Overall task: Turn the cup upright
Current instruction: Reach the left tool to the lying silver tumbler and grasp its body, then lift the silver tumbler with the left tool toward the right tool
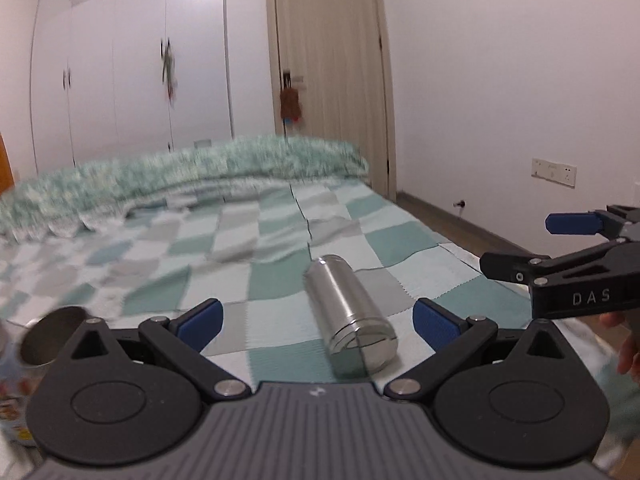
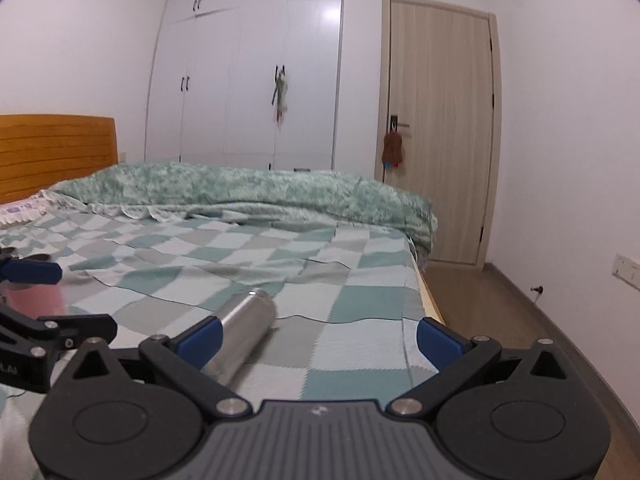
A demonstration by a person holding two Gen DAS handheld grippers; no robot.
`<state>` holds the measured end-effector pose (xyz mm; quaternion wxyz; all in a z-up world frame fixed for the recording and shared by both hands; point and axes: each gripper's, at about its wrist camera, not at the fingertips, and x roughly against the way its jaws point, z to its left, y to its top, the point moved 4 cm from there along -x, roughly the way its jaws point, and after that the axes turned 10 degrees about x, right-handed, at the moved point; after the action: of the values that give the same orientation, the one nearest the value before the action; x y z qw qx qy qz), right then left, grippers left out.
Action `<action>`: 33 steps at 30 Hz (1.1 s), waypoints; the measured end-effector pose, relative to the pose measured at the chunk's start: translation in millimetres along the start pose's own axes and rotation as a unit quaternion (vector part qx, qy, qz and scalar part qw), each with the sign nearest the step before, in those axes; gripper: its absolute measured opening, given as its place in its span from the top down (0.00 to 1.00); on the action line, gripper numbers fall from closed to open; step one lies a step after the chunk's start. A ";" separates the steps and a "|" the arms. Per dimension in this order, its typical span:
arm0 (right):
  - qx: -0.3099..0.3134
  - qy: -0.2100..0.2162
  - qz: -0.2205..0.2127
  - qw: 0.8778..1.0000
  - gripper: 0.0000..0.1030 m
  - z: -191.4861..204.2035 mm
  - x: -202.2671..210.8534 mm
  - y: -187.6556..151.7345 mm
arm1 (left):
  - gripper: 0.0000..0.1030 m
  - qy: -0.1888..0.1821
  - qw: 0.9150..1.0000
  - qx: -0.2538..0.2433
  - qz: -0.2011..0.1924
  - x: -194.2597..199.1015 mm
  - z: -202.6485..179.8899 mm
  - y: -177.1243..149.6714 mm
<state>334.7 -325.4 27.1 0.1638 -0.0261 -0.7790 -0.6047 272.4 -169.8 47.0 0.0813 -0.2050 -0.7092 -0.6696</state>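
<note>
A shiny steel cup (image 1: 350, 316) lies on its side on the checked bedsheet (image 1: 256, 272), its far end pointing away from me. My left gripper (image 1: 318, 322) is open, and the cup lies between its blue-padded fingers without touching them. In the right wrist view the same cup (image 2: 242, 330) lies just right of my right gripper's left finger. My right gripper (image 2: 318, 338) is open and empty; it also shows in the left wrist view (image 1: 520, 240) at the right edge, beside the bed. The left gripper (image 2: 60, 300) shows at the left of the right wrist view.
A patterned cup (image 1: 44, 344) with a dark opening stands at the left edge; it looks pinkish in the right wrist view (image 2: 36, 298). A rolled green blanket (image 2: 248, 192) lies across the far side. The bed's right edge (image 2: 430, 300) drops to the wooden floor (image 2: 520, 328).
</note>
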 end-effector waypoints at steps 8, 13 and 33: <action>0.031 0.005 0.061 0.998 0.00 -32.3 -61.2 8.8 | 0.00 0.032 0.993 0.020 0.109 -83.5 -7.3 21.9; 0.046 0.018 0.103 0.993 0.00 -45.1 -99.7 4.6 | 0.00 0.052 0.979 0.037 0.194 -134.4 -7.0 17.7; 0.073 0.056 0.128 0.987 0.00 -40.9 -126.5 -5.9 | 0.37 0.052 0.956 0.034 0.288 -162.3 -17.3 3.5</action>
<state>462.0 -345.9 -5.9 0.2852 -0.0796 -0.8007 -0.5209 417.5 -216.2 -11.5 0.3146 -0.3624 -0.6375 -0.6027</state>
